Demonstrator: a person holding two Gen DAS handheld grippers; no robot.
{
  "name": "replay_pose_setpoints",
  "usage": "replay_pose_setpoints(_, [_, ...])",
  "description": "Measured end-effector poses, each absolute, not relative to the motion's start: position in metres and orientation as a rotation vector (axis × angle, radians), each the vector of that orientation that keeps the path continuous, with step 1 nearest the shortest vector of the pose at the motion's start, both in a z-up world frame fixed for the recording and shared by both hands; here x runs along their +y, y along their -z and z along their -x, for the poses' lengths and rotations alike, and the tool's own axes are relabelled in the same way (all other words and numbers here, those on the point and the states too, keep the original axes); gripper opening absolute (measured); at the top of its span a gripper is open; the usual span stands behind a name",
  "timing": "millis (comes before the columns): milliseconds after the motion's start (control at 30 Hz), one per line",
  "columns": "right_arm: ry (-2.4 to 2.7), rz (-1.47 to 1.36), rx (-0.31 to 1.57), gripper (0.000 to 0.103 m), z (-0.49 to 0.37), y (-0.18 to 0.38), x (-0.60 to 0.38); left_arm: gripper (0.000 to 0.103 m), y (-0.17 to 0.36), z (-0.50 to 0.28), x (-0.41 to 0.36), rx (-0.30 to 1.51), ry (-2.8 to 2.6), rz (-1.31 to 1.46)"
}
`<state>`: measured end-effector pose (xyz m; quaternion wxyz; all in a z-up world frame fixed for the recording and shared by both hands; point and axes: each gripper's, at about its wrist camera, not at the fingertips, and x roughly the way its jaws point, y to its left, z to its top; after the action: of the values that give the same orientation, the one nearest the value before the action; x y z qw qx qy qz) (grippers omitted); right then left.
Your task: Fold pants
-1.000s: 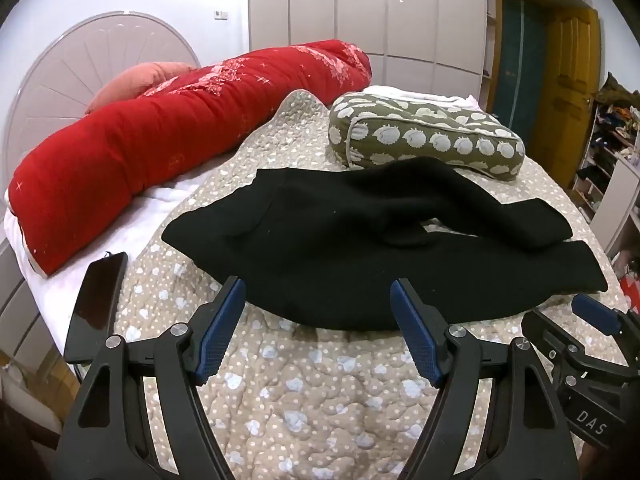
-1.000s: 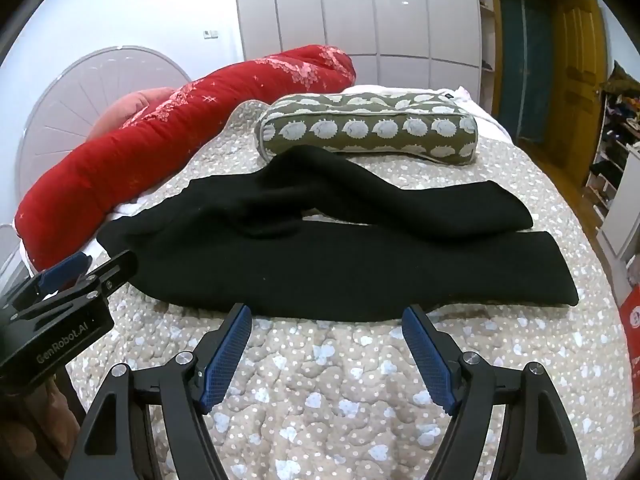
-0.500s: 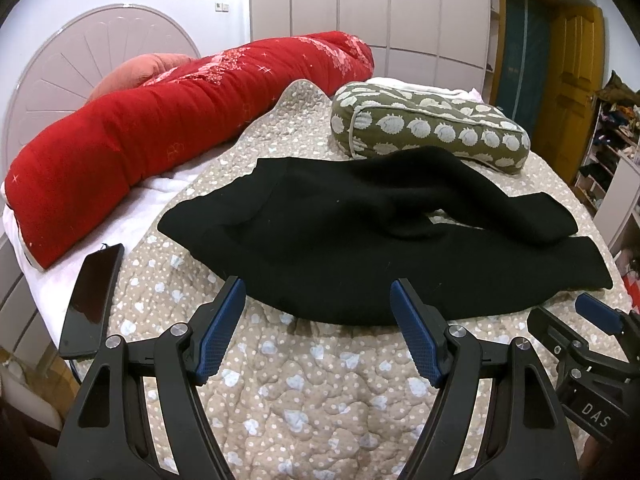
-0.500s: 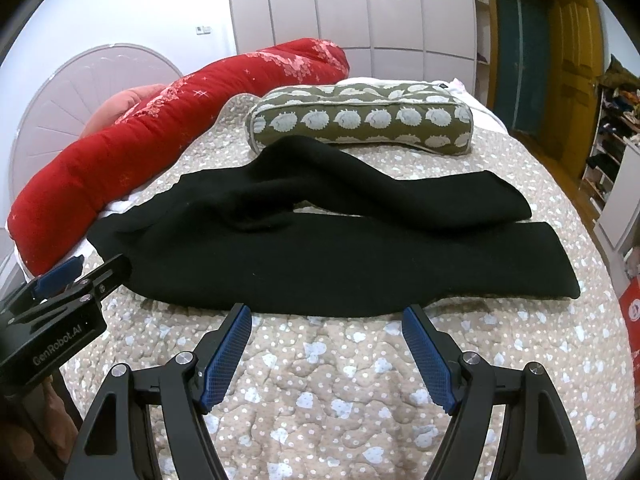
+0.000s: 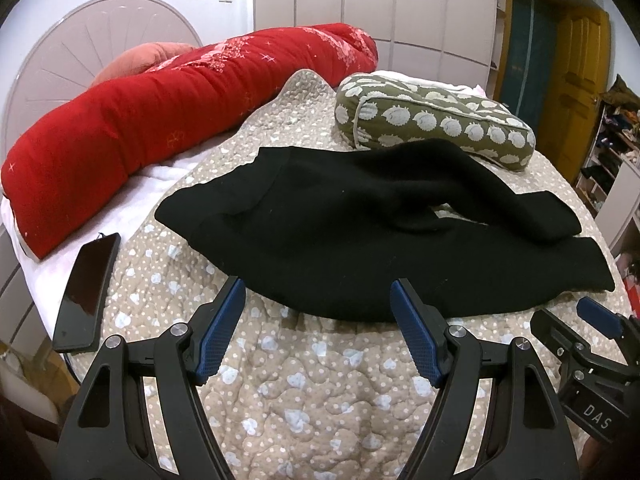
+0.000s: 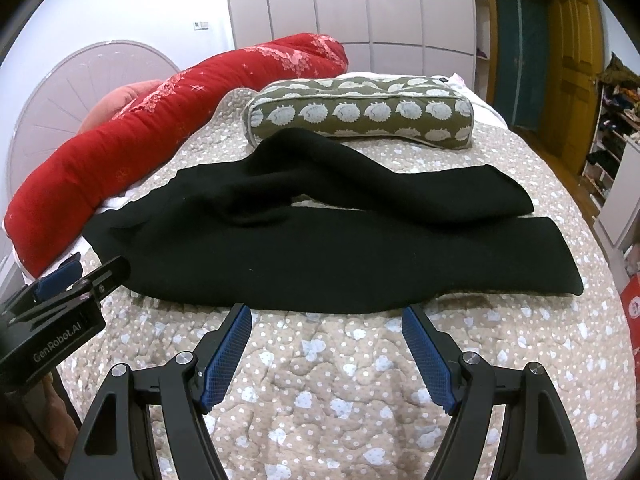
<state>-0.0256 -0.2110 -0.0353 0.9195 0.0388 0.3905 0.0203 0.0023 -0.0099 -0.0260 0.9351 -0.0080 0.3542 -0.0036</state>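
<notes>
Hovering low over the quilt (image 5: 304, 392), the left gripper (image 5: 318, 300) has its blue-padded jaws spread wide with nothing between them, tips just short of the near hem of the black pants (image 5: 340, 240). Right gripper (image 6: 326, 328) likewise spread wide and empty, tips just short of the same hem. Pants lie unfolded across the bed, waist toward the left, near leg flat, far leg bunched and crossing over it toward the right. Phone (image 5: 86, 292), screen dark, sits at the quilt's left edge, apart from the pants. Beyond the pants: green patterned bolster (image 6: 360, 116), the far leg touching its front. Red rolled duvet (image 5: 168, 120) along the left, against the round headboard (image 5: 80, 48).
</notes>
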Motion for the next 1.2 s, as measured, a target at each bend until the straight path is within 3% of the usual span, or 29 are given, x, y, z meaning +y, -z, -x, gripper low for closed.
replay_pose_setpoints(1200, [-0.033, -0.119, 0.804, 0.077, 0.022, 0.043, -0.221, 0.076, 0.035, -0.01, 0.002, 0.748, -0.028, 0.045])
